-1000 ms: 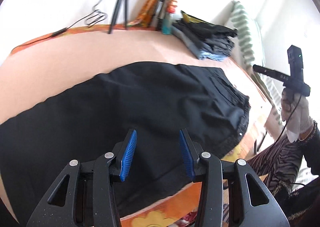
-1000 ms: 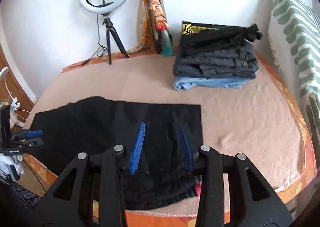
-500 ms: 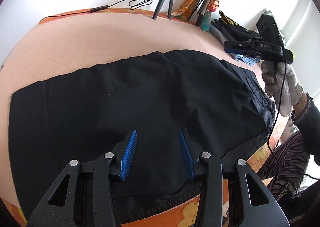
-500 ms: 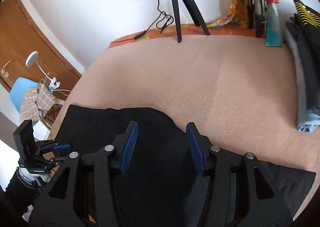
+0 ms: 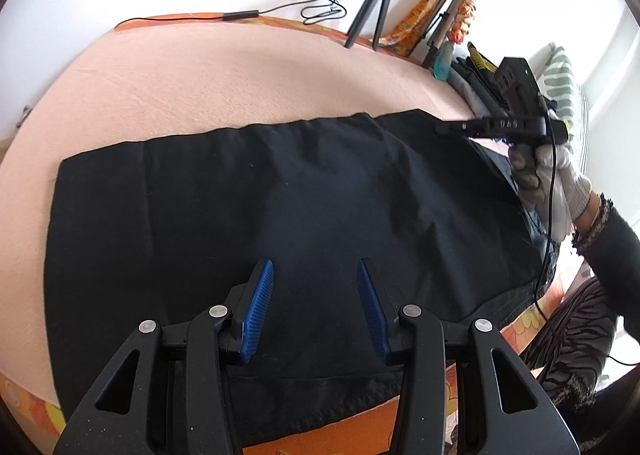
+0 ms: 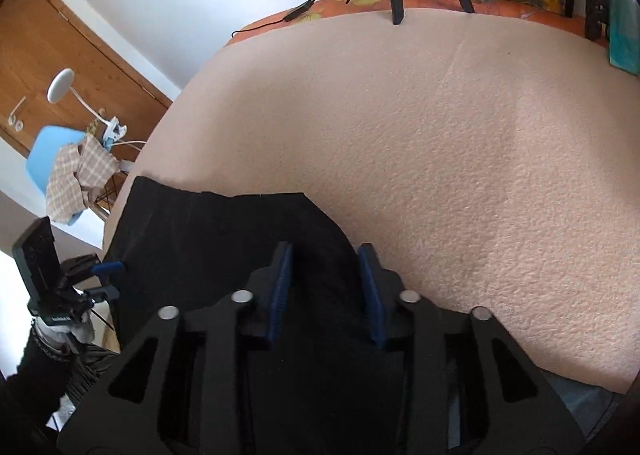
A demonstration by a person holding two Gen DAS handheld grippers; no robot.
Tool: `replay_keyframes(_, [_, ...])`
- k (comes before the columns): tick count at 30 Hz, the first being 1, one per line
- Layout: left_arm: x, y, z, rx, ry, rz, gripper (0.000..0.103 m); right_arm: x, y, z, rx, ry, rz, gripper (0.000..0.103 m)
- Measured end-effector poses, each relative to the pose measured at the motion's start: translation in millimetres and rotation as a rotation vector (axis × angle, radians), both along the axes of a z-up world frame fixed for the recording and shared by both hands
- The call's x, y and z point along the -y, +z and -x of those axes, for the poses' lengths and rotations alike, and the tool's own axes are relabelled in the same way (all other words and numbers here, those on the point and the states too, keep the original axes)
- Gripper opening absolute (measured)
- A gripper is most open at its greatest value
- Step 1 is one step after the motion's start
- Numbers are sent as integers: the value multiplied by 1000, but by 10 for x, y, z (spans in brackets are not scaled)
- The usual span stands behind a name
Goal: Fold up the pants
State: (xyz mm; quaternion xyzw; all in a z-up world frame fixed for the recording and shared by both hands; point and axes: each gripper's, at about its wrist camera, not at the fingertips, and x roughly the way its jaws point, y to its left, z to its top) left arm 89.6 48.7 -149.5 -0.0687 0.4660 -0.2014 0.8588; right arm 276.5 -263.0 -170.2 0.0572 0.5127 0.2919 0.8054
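Two claws over black pants point(image 5: 288, 191) spread flat on the peach blanket point(image 5: 224, 79). My left gripper point(image 5: 316, 295) hangs with jaws apart, cloth below, nothing between them. My right gripper point(image 6: 326, 275) is closing, pants edge between its pads point(image 6: 282, 275).

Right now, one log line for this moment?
stage: fold not begun | black pants flat on bed | left gripper open above | right gripper closing at far edge
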Motion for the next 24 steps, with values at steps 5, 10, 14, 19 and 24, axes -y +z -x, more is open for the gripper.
replay_keyframes(5, [-222,103,81,22,74,-5,42,-84,200,162,147,-11,80,8])
replay_keyframes(10, [-626,229,229,43,215,13,45,-166,187,172,164,-10,169,15])
replay_keyframes(14, [-1009,270,398,49,336,70,47,-134,332,219,188,-38,158,39])
replay_keyframes(19, [-1416,143,579,-2,483,177,50,-212,533,539,244,15,150,43])
replay_keyframes(24, [-1579,-49,794,-46,537,248,50,-476,606,1024,253,143,105,43])
